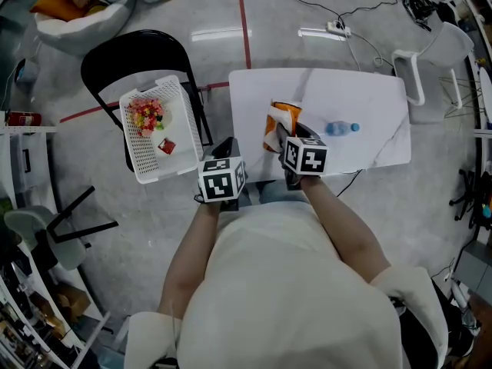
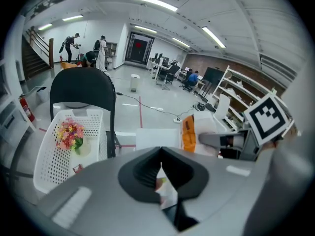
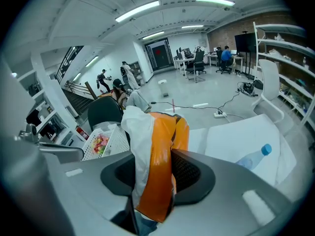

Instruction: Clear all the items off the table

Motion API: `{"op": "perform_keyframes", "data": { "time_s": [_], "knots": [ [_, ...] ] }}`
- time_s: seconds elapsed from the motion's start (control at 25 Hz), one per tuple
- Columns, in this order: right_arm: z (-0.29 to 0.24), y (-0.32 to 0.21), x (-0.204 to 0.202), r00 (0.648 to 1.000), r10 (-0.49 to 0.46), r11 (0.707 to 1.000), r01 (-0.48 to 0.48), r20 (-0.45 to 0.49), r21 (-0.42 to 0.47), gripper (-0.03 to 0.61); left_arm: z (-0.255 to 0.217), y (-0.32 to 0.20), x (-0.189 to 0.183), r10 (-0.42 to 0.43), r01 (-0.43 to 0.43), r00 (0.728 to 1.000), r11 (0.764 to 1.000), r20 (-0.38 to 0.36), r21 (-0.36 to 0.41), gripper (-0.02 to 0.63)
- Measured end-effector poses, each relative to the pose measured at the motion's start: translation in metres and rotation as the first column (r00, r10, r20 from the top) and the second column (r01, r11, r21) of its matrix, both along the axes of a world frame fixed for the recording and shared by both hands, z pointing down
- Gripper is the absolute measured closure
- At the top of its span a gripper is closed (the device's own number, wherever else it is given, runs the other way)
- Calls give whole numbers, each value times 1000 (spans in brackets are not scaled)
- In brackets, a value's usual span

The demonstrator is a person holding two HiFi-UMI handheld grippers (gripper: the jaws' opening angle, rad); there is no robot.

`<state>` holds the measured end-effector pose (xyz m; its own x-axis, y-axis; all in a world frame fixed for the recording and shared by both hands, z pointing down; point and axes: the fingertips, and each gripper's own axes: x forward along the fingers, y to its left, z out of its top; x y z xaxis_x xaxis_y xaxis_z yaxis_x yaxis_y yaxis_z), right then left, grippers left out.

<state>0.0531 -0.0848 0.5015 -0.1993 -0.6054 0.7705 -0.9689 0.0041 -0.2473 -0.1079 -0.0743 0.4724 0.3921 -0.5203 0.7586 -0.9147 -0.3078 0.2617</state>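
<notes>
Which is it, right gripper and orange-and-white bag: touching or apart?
Touching. The right gripper view shows the right gripper closed on the orange-and-white bag, both jaws pressing its sides.

A crinkled snack bag (image 3: 156, 171) of glossy orange and white foil. A white table (image 1: 369, 148) with a smooth, faintly veined, marble-look top. A clear plastic bottle (image 1: 338, 128) with a blue plastic cap. A white plastic lattice basket (image 1: 150, 169) sits on a matt black chair (image 1: 127, 52). The smooth grey floor (image 1: 307, 6) has a slight sheen. The person wears a soft cream cloth top (image 1: 284, 283).
</notes>
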Motion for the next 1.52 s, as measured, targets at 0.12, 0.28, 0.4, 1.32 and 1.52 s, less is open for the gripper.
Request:
{"op": "perform_keyframes", "data": {
  "time_s": [0.12,0.28,0.4,1.32,1.52],
  "knots": [
    [-7,2,-12,1000,-7,1000,7,-4,7,411,-5,0,-12,-1,1,1000,1000,-10,3,604],
    [-15,2,-28,1000,-24,1000,25,-9,17,413,-8,-1,-30,-5,6,1000,1000,-17,9,604],
    [-19,4,-44,999,-42,999,42,-13,23,413,-11,0,-46,-17,17,1000,1000,-22,12,604],
    [-24,-2,-223,946,-325,945,324,24,39,411,-9,25,-201,-236,236,972,972,-13,10,604],
    [-18,-3,-261,923,-382,924,381,39,22,413,-5,30,-232,-288,288,958,958,-12,-4,604]
  ]
}}
